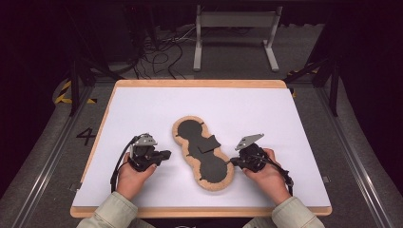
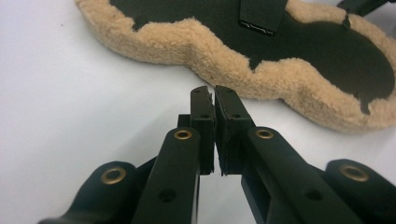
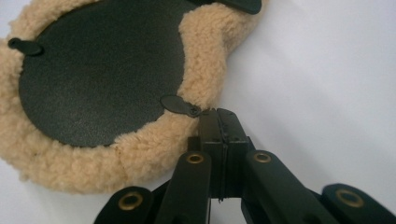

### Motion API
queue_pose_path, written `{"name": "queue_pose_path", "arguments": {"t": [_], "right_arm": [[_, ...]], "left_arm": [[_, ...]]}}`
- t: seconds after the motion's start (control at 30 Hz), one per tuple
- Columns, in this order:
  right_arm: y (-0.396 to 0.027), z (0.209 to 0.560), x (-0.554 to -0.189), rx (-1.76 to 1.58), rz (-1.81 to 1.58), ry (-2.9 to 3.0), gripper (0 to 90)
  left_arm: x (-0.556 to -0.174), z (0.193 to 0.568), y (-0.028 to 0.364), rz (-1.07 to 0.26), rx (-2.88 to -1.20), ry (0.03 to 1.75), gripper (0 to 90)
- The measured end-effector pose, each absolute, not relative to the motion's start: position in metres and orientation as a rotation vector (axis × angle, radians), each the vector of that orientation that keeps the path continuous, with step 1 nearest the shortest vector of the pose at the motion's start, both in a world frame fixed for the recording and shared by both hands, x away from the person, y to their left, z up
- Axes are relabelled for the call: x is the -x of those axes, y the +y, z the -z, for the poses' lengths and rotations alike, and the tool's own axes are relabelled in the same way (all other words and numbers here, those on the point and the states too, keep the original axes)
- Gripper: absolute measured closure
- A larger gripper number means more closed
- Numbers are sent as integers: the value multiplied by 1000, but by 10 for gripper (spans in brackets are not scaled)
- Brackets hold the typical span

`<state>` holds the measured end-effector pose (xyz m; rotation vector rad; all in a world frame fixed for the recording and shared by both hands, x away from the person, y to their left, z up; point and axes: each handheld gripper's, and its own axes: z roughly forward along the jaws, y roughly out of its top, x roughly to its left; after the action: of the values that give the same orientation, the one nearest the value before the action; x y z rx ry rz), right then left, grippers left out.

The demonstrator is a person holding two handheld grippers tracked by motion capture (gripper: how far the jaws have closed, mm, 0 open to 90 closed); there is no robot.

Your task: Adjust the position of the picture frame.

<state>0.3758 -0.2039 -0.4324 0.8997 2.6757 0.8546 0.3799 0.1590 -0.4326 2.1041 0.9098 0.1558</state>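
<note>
Right now I have the fleece-edged pad [image 1: 203,153] lying flat near the middle of the white surface [image 1: 266,114], running on a slant from the far left down toward the near right, its black leather-like face up and its tan woolly border all around. A short black strap [image 1: 207,144] crosses its narrow waist. My left gripper [image 1: 166,155] sits to the left of the pad, held in my left hand [image 1: 134,175], and points toward the pad's waist. In the left gripper view its jaws stand almost together, with only a thin slit between the pads and nothing caught in it; the tips hover just short of the tan border [image 2: 219,60], apart from it. My right gripper [image 1: 233,162] is at the pad's near right end, held in my right hand [image 1: 268,173]. In the right gripper view its jaws are pressed fully together with nothing between them, and the tips rest right at the woolly edge [image 3: 140,149], just beside a small black tab [image 3: 180,104] that reaches from the dark face [image 3: 102,70] out over the fleece. I cannot tell whether the tips actually touch the tab. Both sleeves [image 1: 114,211] show at the near edge of the surface.
</note>
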Motion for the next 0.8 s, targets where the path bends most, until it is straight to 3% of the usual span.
{"name": "queue_pose_path", "arguments": {"t": [0.57, 0.8], "right_arm": [[-140, 437, -342, -584, -906, 2843, 900], [-149, 433, -343, -602, -915, 2805, 900]], "left_arm": [[-393, 432, 172, -162, -2068, 1005, 862], [-407, 426, 172, -180, -2038, 1058, 867]]}}
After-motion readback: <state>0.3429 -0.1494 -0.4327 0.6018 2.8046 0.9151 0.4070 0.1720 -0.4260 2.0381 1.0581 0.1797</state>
